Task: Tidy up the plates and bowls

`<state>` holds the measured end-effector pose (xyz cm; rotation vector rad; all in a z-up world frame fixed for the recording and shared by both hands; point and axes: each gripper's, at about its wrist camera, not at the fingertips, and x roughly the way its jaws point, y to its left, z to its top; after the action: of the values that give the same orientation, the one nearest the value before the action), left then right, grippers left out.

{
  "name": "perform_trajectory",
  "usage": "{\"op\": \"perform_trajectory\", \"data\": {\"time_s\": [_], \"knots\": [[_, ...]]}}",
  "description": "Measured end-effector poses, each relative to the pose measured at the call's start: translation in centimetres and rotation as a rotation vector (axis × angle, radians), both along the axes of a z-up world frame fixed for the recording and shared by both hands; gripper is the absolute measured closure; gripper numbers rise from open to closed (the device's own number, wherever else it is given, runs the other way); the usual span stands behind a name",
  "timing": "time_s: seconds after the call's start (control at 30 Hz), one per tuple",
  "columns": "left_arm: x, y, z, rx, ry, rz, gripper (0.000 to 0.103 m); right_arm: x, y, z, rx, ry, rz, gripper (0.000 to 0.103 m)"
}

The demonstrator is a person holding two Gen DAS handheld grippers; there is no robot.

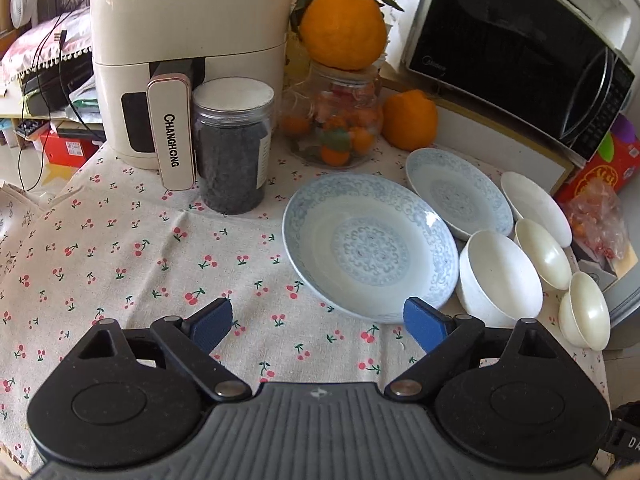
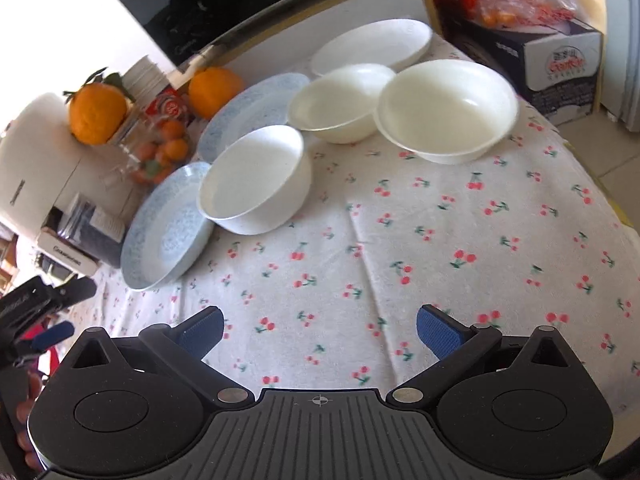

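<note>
On the cherry-print tablecloth [image 1: 120, 240] lie two blue-patterned plates: a large one [image 1: 370, 246] and a smaller one [image 1: 458, 192] behind it. To their right stand a white plate [image 1: 534, 208], a white bowl [image 1: 500, 282] and two cream bowls [image 1: 542, 252] [image 1: 584, 310]. My left gripper [image 1: 318, 324] is open and empty, just in front of the large plate. My right gripper [image 2: 318, 330] is open and empty above bare cloth, short of the white bowl [image 2: 254, 184], the cream bowls [image 2: 340, 102] [image 2: 446, 110], the white plate [image 2: 372, 46] and the blue plates [image 2: 166, 232] [image 2: 248, 108].
A Changhong appliance [image 1: 188, 40], a dark jar [image 1: 232, 144], a glass jar [image 1: 332, 120] topped by an orange [image 1: 342, 32], another orange [image 1: 410, 120] and a microwave [image 1: 520, 48] line the back. A box [image 2: 536, 56] stands at the right. The left gripper [image 2: 44, 320] shows in the right wrist view.
</note>
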<state>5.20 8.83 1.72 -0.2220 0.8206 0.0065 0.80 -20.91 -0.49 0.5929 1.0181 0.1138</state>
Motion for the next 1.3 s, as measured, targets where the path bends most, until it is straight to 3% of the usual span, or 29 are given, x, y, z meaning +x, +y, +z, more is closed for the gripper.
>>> {"op": "perform_trajectory", "data": {"time_s": [0.07,0.13,0.2,0.27,0.43,0.67,0.73,0.9,1.2,1.3], "knots": [[1.5,0.7,-0.3,-0.019,0.053,0.011,0.029,1.2,1.5,0.0,0.075,-0.004,0.032,0.011],[3.2,1.3,-0.9,-0.061,0.102,0.008,0.04,2.7,2.7,-0.3,0.129,0.003,0.047,0.024],[4.7,1.7,-1.6,-0.085,0.118,0.002,0.05,4.2,4.1,-0.9,0.154,0.024,0.044,0.047],[5.5,2.0,-2.4,-0.101,0.126,0.012,0.06,5.4,5.1,-1.4,0.17,0.034,0.033,0.056],[6.3,2.2,-3.8,-0.117,0.142,0.017,0.081,7.4,6.7,-2.1,0.199,0.024,0.01,0.06],[8.1,2.6,-4.1,-0.132,0.117,0.027,0.081,10.2,8.8,-3.1,0.213,0.022,-0.034,0.06],[8.6,2.7,-4.8,-0.129,0.129,0.034,0.086,10.7,9.4,-3.5,0.214,0.027,-0.04,0.065],[9.4,3.0,-6.0,-0.149,0.132,0.035,0.087,11.1,10.0,-4.3,0.171,0.014,-0.053,0.078],[9.4,2.5,-6.7,-0.143,0.096,0.027,0.093,11.4,10.2,-4.2,0.117,-0.035,-0.057,0.087],[9.4,2.9,-6.5,-0.176,0.103,0.038,0.094,11.4,10.3,-3.9,0.101,-0.046,-0.036,0.087]]}}
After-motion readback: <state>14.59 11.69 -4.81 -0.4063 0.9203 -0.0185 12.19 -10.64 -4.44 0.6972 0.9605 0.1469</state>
